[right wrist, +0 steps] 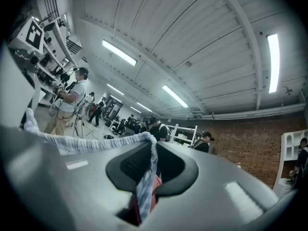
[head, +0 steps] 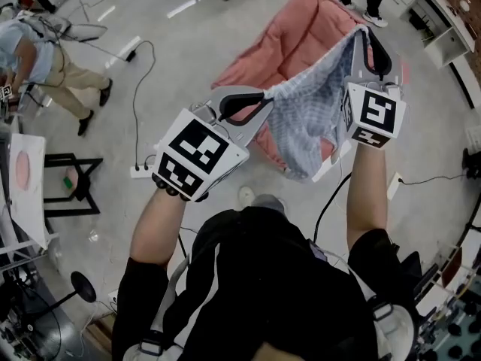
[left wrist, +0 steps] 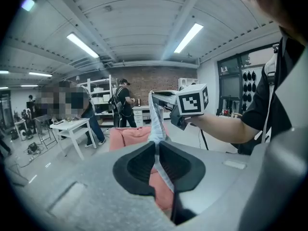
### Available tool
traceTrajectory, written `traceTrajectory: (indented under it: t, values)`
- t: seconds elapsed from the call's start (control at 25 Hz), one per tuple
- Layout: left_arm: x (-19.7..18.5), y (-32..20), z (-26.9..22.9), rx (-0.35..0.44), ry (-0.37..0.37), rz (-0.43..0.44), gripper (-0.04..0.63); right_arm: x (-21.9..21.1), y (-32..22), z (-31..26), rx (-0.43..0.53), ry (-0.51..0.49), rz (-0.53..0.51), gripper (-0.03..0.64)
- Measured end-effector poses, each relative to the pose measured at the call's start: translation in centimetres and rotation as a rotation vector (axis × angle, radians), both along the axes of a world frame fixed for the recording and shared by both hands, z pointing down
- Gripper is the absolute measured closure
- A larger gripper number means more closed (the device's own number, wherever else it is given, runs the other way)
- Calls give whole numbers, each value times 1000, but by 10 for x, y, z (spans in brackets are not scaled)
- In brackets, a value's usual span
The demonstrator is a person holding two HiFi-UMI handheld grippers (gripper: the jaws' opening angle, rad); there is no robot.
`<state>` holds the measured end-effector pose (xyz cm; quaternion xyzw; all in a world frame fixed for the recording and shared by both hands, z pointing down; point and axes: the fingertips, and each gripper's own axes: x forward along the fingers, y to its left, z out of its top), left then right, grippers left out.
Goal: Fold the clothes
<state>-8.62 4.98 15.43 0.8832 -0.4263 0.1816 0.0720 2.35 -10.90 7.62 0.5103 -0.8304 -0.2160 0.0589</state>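
Overhead first: I have the left gripper (head: 263,97) and the right gripper (head: 366,33) raised in front of me, each pinched onto one end of the upper edge of a blue-and-white checked garment (head: 312,122). The cloth sags loosely between them, hanging above the pink blanket (head: 289,47) spread out below. I judge that I hold it by two points so its own weight pulls it flat and shows me its shape before I lay it down. No fold is made yet.

From the left gripper view, the jaws are pressed together with a thin band of the garment's edge (left wrist: 155,121) rising out between them and running across to the right gripper opposite. The bite sits at the very border of the fabric, which leaves the body free to hang. Behind it I see the pink blanket, and farther off a white table (left wrist: 72,125) with people near it, well apart from my work.

From the right gripper view, the jaws are likewise clamped on the cloth. A rolled hem (right wrist: 77,142) leads off to the left while a strip of fabric drops down between the pads. The ceiling fills most of this view, so the gripper tilts upward, lifting this side. Both grips look shallow to me, so a sharp tug could pull an edge loose.
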Motion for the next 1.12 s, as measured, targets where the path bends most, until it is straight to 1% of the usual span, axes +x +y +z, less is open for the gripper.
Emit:
traceTrajectory:
  t: [0.2, 0.4, 0.64, 0.76, 0.92, 1.0, 1.12]
  values:
    - [-35, -14, 17, -37, 28, -32, 558, -41, -19, 23, -45, 37, -21, 580]
    - [-71, -38, 43, -68, 35, -60, 558, -79, -44, 48, -86, 62, -31, 580]
    - [-85, -67, 56, -85, 9, -76, 557, -96, -77, 62, -111, 57, -48, 580]
    - [-103, -84, 61, -99, -11, -83, 557, -118, -99, 63, -122, 31, -61, 580]
    - [-133, -118, 71, -153, -23, -117, 557, -154, -138, 73, -159, 24, -97, 580]
    - [-145, -133, 79, -188, -12, -130, 557, -169, -156, 83, -196, 21, -116, 580]
    - [-169, -153, 91, -222, 5, -155, 557, -199, -177, 97, -241, 27, -151, 580]
